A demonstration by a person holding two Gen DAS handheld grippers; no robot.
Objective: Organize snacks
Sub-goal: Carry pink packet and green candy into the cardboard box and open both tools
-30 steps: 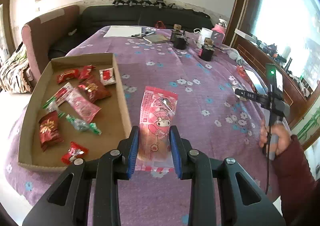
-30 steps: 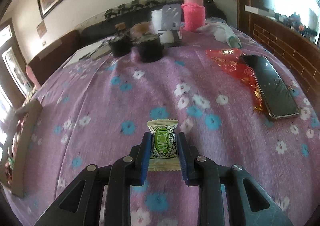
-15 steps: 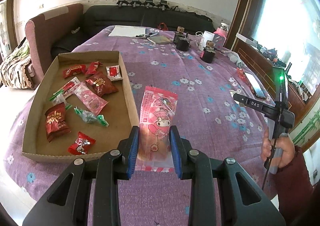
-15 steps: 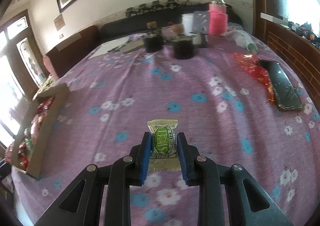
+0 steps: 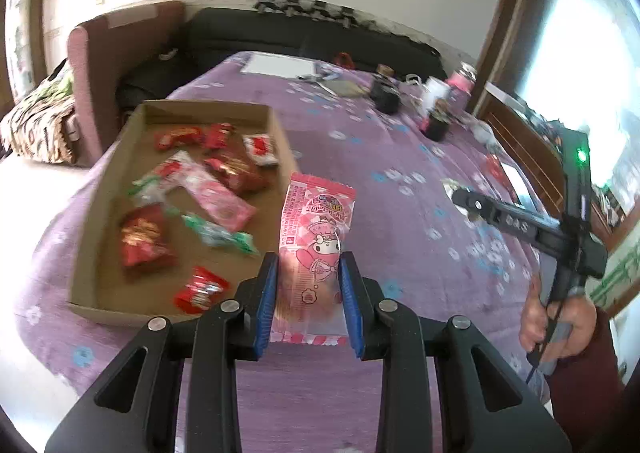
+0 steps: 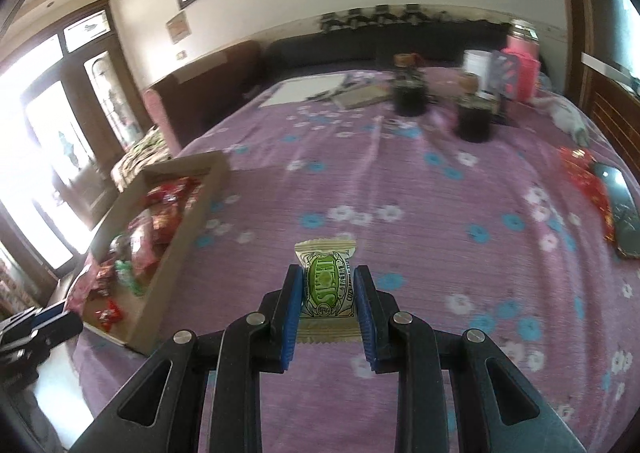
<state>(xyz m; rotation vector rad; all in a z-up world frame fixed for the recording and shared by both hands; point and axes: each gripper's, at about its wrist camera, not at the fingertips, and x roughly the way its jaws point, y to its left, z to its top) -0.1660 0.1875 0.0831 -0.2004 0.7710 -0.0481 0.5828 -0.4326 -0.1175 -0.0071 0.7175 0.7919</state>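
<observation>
My left gripper (image 5: pixel 309 269) is shut on a long pink snack packet (image 5: pixel 316 229) and holds it in the air above the right wall of the cardboard tray (image 5: pixel 94 221). The tray holds several red, pink and green snacks (image 5: pixel 224 173). My right gripper (image 6: pixel 327 285) is shut on a small green and cream snack packet (image 6: pixel 326 281), held above the purple floral tablecloth (image 6: pixel 440 205), right of the tray (image 6: pixel 176 253). The right gripper also shows in the left wrist view (image 5: pixel 460 195), at the right.
At the table's far end stand dark jars (image 6: pixel 474 121), a white cup (image 6: pixel 478 65), a pink bottle (image 6: pixel 520 69) and papers (image 6: pixel 308 91). A phone (image 6: pixel 620 209) and a red wrapper (image 6: pixel 588 181) lie at the right edge. A sofa and armchair stand beyond.
Both grippers have moved left toward the tray with their packets held. The left one has come over the tray's right wall; the tray now shows larger in the right wrist view.
</observation>
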